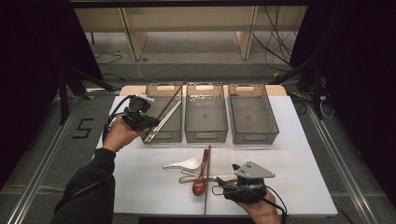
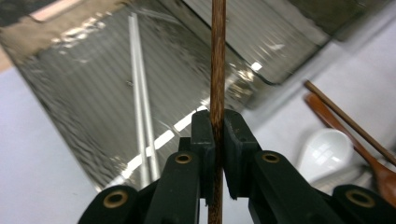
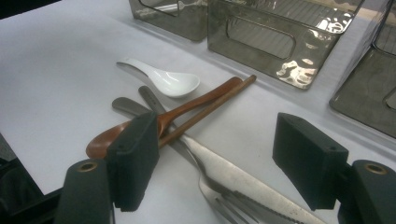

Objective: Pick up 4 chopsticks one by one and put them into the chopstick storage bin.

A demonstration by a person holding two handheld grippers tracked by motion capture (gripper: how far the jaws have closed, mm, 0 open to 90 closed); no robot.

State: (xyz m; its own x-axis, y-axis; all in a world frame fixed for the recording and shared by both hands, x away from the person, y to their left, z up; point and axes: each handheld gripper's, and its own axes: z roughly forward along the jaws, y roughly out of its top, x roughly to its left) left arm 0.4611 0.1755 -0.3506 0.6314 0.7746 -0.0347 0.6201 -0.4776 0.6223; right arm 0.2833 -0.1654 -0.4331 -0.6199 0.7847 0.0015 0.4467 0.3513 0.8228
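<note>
My left gripper (image 1: 149,123) (image 2: 217,122) is shut on a brown wooden chopstick (image 1: 175,95) (image 2: 218,56), which slants up over the left bin (image 1: 150,100) (image 2: 84,93). A pair of metal chopsticks (image 1: 169,115) (image 2: 142,107) lies inside that bin. Near the table's front, my right gripper (image 1: 218,184) (image 3: 217,140) stands open with its jaws wide over a pile of cutlery, pressing on nothing. The pile has a white ceramic spoon (image 1: 184,164) (image 3: 168,81), a wooden spoon (image 1: 200,185) (image 3: 187,105), a second wooden chopstick (image 1: 208,158) (image 3: 219,100), a metal knife (image 3: 233,177) and a fork (image 3: 212,198).
Three smoky clear bins stand in a row at the back of the white table (image 1: 289,154); the middle bin (image 1: 205,87) and the right bin (image 1: 245,87) hold nothing that I can see. Cables and shelf legs lie beyond the table.
</note>
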